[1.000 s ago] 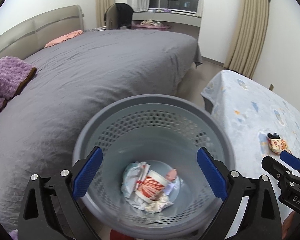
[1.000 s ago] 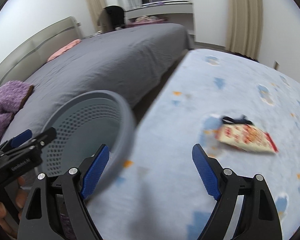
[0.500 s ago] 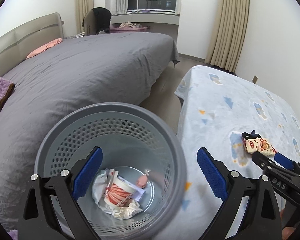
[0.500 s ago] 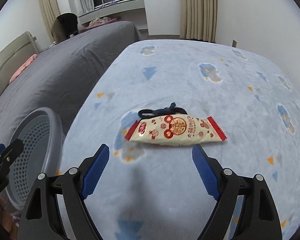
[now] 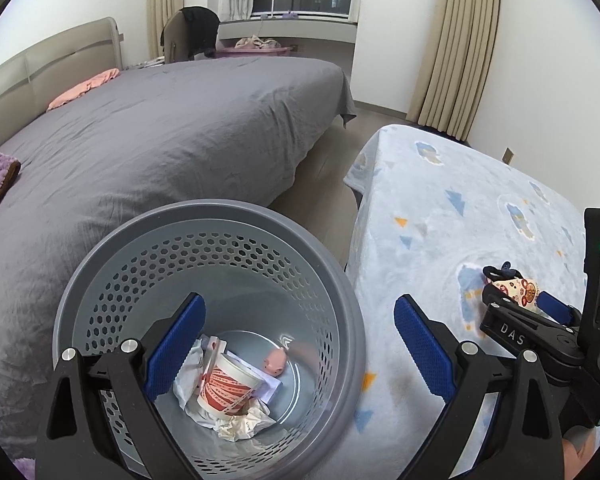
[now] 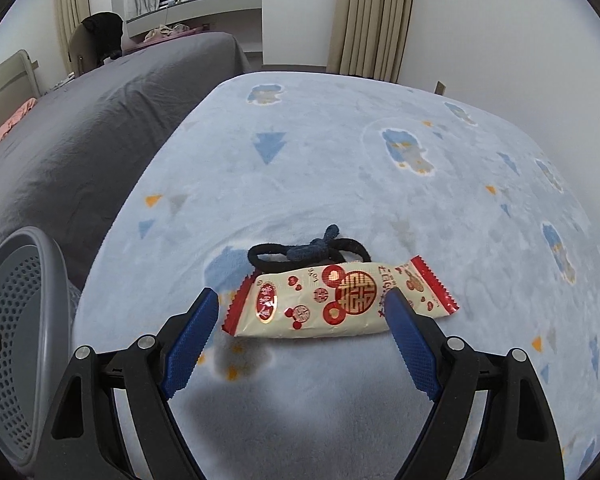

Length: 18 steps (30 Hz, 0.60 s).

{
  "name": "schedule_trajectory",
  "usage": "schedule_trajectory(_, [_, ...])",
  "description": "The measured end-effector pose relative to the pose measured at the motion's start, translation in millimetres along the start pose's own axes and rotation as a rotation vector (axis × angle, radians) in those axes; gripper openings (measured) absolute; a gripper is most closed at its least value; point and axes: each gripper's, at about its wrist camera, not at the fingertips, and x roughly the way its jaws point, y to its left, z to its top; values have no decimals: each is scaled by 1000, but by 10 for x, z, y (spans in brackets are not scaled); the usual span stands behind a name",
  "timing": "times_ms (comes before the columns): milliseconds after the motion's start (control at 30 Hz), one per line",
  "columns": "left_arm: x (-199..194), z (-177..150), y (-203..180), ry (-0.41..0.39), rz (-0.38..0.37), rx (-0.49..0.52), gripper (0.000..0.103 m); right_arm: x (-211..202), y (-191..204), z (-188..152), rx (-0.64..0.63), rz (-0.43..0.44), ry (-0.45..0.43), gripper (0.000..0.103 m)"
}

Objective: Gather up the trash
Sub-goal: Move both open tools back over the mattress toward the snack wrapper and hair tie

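A red and cream snack wrapper point(image 6: 332, 304) lies on the light blue patterned blanket point(image 6: 340, 160), with a black hair tie point(image 6: 304, 254) just behind it. My right gripper point(image 6: 300, 298) is open and low over the blanket. Its blue fingers straddle the wrapper without pressing it, and the right finger overlaps the wrapper's right part. The left wrist view shows that gripper point(image 5: 520, 304) at the wrapper point(image 5: 516, 290). My left gripper point(image 5: 298, 344) hangs open above the grey perforated basket point(image 5: 220, 210), holding nothing. A paper cup point(image 5: 228, 384), crumpled paper point(image 5: 240, 426) and a small pink item point(image 5: 276, 360) lie inside.
The basket point(image 6: 40, 264) stands against the left edge of the blanket-covered surface point(image 5: 440, 208), between it and a large grey bed point(image 5: 160, 132). A strip of floor point(image 5: 320, 176) runs between the two. Curtains and a white wall lie behind.
My right gripper swung right from the basket to the wrapper and closed in until its fingers flank it. The left gripper shifted right, so the basket now sits left in its view.
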Motion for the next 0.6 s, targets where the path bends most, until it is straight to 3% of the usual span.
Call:
schedule_trajectory(267, [-18,-8,-36,-4,2,11,93,-118,-287,-109,26,-24,1,81])
schedule_trajectory(600, [-82,-43,-198,-18,-9,48,93,-298,-1022,-340,129,-91,12,81])
